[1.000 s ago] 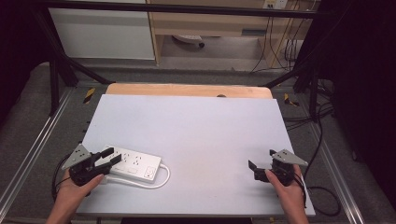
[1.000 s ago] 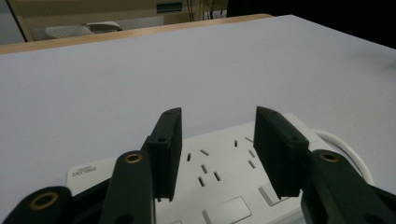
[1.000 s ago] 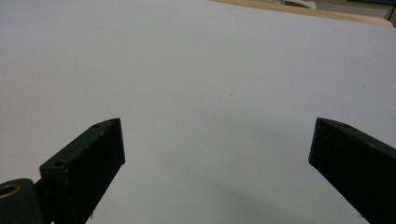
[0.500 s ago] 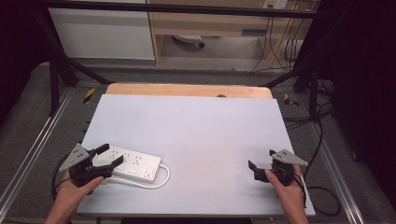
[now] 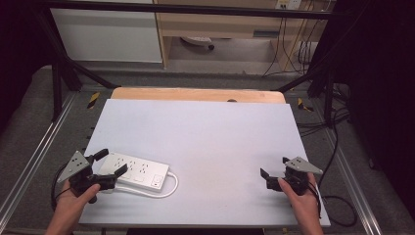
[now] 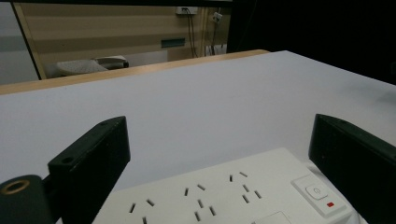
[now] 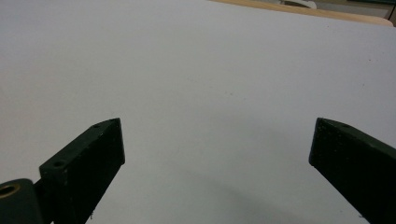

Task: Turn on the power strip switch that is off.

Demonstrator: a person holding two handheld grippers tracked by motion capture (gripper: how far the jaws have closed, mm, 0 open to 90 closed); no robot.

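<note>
A white power strip (image 5: 139,171) lies flat on the white tabletop (image 5: 205,132) at the near left. Its white cable (image 5: 169,188) loops round its right end. My left gripper (image 5: 112,161) is open, with its jaws standing on either side of the strip's left end. In the left gripper view the power strip (image 6: 233,196) shows several sockets and a switch with a red mark, between and just ahead of the wide-apart jaws of the left gripper (image 6: 219,123). My right gripper (image 5: 274,169) is open at the near right with nothing in it; the right gripper (image 7: 217,123) looks over bare tabletop.
A wooden strip (image 5: 195,94) runs along the table's far edge. Metal rails (image 5: 34,156) flank the table on both sides. Dark cables (image 5: 337,200) trail on the floor at the right. A white cabinet (image 5: 107,34) stands beyond the table.
My left gripper has shifted slightly left and its jaws have spread wider over the strip's end. The right gripper has stayed put.
</note>
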